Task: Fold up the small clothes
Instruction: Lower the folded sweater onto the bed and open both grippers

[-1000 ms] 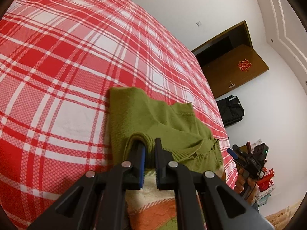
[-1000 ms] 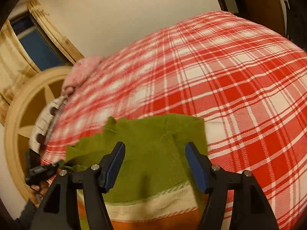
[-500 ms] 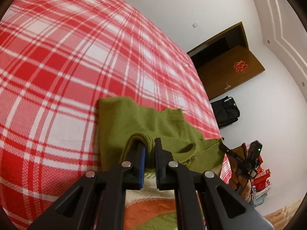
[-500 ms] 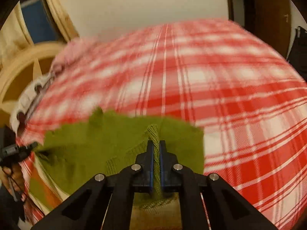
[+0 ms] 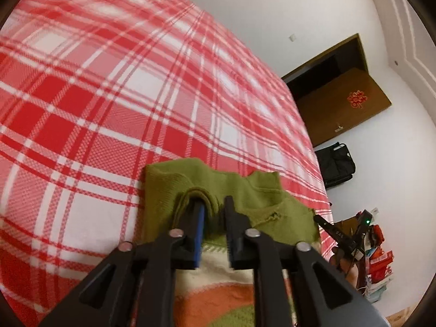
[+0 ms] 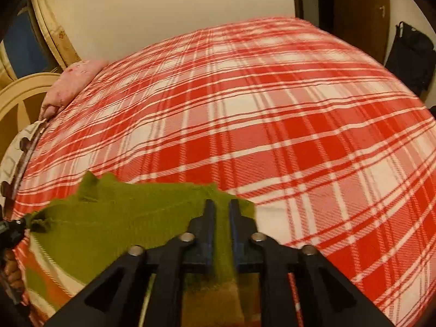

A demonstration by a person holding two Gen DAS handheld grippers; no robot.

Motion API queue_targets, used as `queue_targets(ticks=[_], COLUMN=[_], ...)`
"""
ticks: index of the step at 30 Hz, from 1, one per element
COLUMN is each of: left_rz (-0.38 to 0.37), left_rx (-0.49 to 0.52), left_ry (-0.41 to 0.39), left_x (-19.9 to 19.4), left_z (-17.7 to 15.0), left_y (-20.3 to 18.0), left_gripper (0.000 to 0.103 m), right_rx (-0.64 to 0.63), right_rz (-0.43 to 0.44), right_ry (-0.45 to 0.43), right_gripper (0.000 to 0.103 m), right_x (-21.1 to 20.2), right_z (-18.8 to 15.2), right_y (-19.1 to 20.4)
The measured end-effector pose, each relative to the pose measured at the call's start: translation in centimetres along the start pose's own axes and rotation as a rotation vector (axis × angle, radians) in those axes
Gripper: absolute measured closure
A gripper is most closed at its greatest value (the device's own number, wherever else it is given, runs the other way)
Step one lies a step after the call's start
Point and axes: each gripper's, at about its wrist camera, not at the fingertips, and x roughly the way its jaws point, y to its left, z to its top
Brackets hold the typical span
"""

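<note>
Left wrist view: the left gripper (image 5: 214, 212) has its jaws opening, a bunched fold of the olive-green knitted sweater (image 5: 245, 190) still draped over the blue-padded finger (image 5: 200, 226); the sweater lies on the red-and-white plaid bedspread (image 5: 109, 95), near its edge; I'd pull straight back so the fold doesn't drag.

Right wrist view: the right gripper (image 6: 220, 218) is opening too, green knit between its fingers, pads apparently off it; let go fully before lifting, then pat the folded edge flat; the striped part stays underneath.
</note>
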Motion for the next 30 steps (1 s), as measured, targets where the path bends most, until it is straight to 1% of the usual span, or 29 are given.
queue_targets(ticks=[1, 2, 3, 4, 6, 7, 9, 12, 13, 14, 15, 16, 17, 18, 19, 20, 22, 24, 25, 27, 29, 30], left_rz=[0.043, 0.084, 0.109, 0.137, 0.166, 0.168, 0.164, 0.213, 0.228, 0.255, 0.295, 0.331, 0.34, 0.347, 0.356, 0.367, 0.381, 0.389, 0.399, 0.417, 0.416, 0.412], left_rx=[0.03, 0.063, 0.089, 0.121, 0.153, 0.16, 0.184, 0.259, 0.273, 0.288, 0.297, 0.299, 0.293, 0.312, 0.355, 0.39, 0.41, 0.418, 0.425, 0.452, 0.452, 0.448], left_ry=[-0.029, -0.07, -0.107, -0.136, -0.143, -0.147, -0.138, -0.094, -0.072, -0.048, -0.032, -0.012, 0.008, -0.002, -0.023, -0.033, -0.027, -0.022, -0.018, -0.022, -0.027, -0.028], left_x=[-0.8, -1.8, -2.6, -3.6, -4.3, -4.7, -4.7, -3.2, -2.6, -1.9, -1.4, -0.8, -0.4, -0.3, -0.4, -0.4, -0.3, -0.3, -0.4, -0.5, -0.9, -1.1], left_z=[-0.1, -0.3, -0.5, -0.7, -1.1, -1.6, -2.9, -5.9, -6.6, -7.7, -8.5, -9.2, -9.9, -10.5, -11.1, -11.5, -11.9, -11.9, -12.2, -12.9, -13.4, -13.5], left_y=[-0.4, -0.8, -1.0, -1.3, -1.6, -1.8, -2.4, -3.6, -3.7, -3.5, -3.3, -2.9, -2.3, -2.0, -2.1, -2.4, -2.5, -2.6, -2.6, -2.7, -2.8, -2.7], left_gripper=[0.047, 0.037, 0.03, 0.03, 0.03, 0.03, 0.03, 0.03, 0.03, 0.03, 0.03, 0.03, 0.03, 0.03, 0.03, 0.029, 0.027, 0.026, 0.025, 0.025, 0.025, 0.025], right_rx=[0.002, 0.003, 0.0, -0.013, -0.065, -0.11, -0.189, -0.313, -0.34, -0.382, -0.397, -0.388, -0.377, -0.372, -0.366, -0.35, -0.252, -0.236, -0.227, -0.242, -0.239, -0.233], right_rz=[-0.016, -0.014, -0.008, 0.004, 0.076, 0.132, 0.212, 0.306, 0.305, 0.253, 0.216, 0.183, 0.173, 0.155, 0.108, 0.077, 0.061, 0.031, 0.032, 0.005, -0.016, -0.009], right_ry=[-0.013, -0.031, -0.04, -0.053, -0.046, -0.02, 0.026, 0.127, 0.143, 0.169, 0.181, 0.186, 0.187, 0.178, 0.146, 0.137, 0.147, 0.165, 0.16, 0.153, 0.117, 0.103], right_gripper=[0.047, 0.047, 0.047, 0.047, 0.047, 0.047, 0.047, 0.047, 0.047, 0.047, 0.047, 0.047, 0.047, 0.049, 0.049, 0.049, 0.049, 0.049, 0.049, 0.049, 0.049, 0.049], right_x=[-0.5, -1.4, -2.1, -3.0, -4.2, -4.4, -4.5, -2.8, -2.2, -1.0, -0.1, 1.2, 1.8, 2.4, 2.9, 3.3, 4.9, 5.9, 6.1, 5.9, 4.6, 3.8], right_z=[-0.2, -0.3, -0.4, -0.4, -0.5, -0.8, -1.6, -3.9, -4.4, -5.2, -5.5, -5.5, -5.2, -4.8, -3.8, -3.0, -1.0, -0.5, -0.3, -0.2, -0.3, -0.3], right_y=[-0.3, -0.4, -0.4, 0.0, 1.9, 3.5, 6.8, 12.7, 13.8, 15.3, 15.9, 16.1, 16.2, 16.2, 16.2, 15.9, 14.5, 14.0, 13.9, 14.4, 14.5, 14.4])
